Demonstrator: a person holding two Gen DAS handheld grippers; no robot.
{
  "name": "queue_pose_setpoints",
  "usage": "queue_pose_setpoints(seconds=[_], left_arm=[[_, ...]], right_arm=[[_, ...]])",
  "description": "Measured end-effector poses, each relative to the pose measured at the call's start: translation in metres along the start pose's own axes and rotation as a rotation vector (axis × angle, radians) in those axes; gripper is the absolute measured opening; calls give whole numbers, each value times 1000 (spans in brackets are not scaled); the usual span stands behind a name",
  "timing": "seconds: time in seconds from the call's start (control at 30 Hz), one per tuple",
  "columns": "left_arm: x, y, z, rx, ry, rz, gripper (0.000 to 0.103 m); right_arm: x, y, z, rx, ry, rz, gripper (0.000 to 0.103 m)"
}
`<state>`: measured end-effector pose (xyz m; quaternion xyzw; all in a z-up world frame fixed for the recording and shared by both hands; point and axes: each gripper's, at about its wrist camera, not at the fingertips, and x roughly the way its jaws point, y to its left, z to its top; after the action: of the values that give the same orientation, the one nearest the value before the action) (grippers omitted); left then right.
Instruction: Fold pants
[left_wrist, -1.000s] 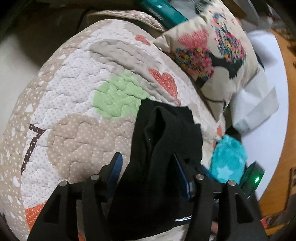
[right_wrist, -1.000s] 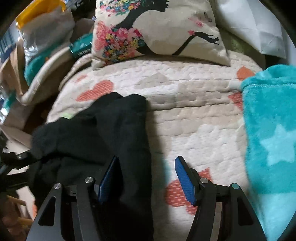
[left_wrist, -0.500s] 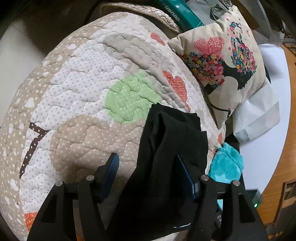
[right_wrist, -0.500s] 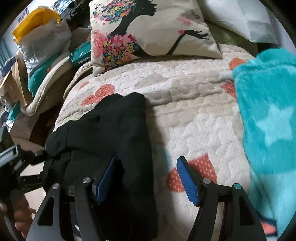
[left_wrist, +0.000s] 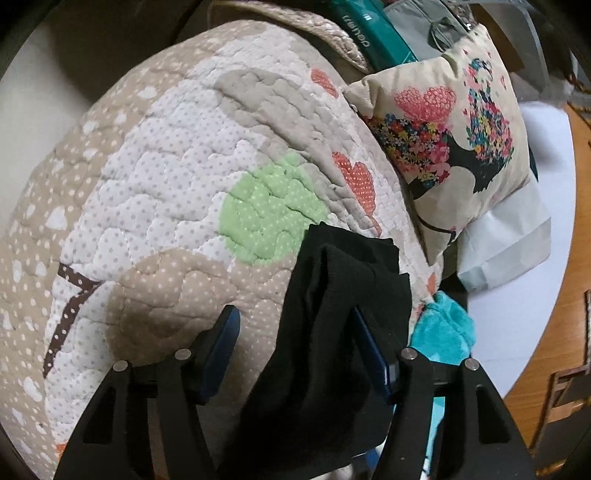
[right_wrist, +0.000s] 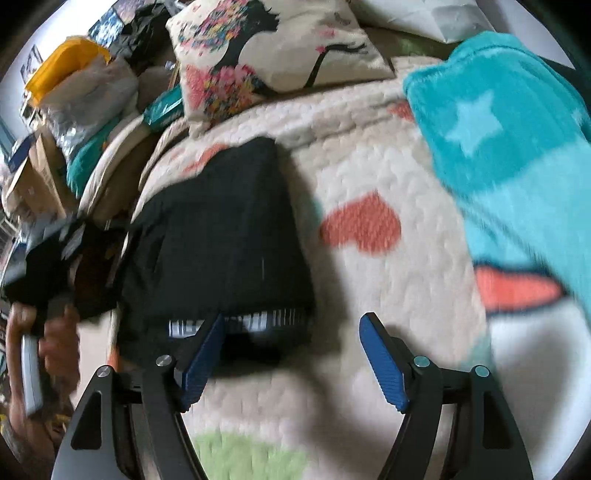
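Matt black cloth pants (left_wrist: 332, 332) — puckered quilt (left_wrist: 166, 192)

Quilted cream-and-beige bed cover (left_wrist: 166, 192) with dotted green circle and coral hearts. Lying on it: folded black fabric pants (right_wrist: 225, 236) near the left edge; fluffy turquoise star-patterned blanket (right_wrist: 495, 122) at right; floral-print cream cushion (right_wrist: 273, 48) at the far end.
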<state>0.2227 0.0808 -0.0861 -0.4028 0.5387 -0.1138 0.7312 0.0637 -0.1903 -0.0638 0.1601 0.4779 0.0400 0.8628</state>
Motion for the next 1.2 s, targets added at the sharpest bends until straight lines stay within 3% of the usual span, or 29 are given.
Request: queue_pose_setpoints(seconds=[0.1,0.2,0.33,0.4,0.5,0.73,0.97,1.07,1.2], left_arm=[[-8,-8,0,56,-42,79,63],[-24,-6,2,91,-120,239,72],[-43,18,8,63,-180,422,72],[-51,28,7,54,-194,457,72],[-69,25,-10,96,-242,465,72],[-101,-18,-87,353,-441,496,72],[-123,-39,-134,412,-533,450,72],[-143,-48,-160,484,-629,469,73],[-170,-56,-192,566,-806,491,94]], right_arm=[[-5,2,-21,-27,27,-15,79],[-9,1,-31,-32,29,-19,79],[-14,2,-35,-38,19,-23,79],[-15,4,-36,-50,11,-25,79],[-20,10,-37,-75,-6,-18,79],[-33,12,-40,-84,-45,-11,80],[-48,12,-46,-89,-73,-48,80],[-57,20,-48,-81,-74,-60,80],[-74,36,-41,-9,-91,41,81]])
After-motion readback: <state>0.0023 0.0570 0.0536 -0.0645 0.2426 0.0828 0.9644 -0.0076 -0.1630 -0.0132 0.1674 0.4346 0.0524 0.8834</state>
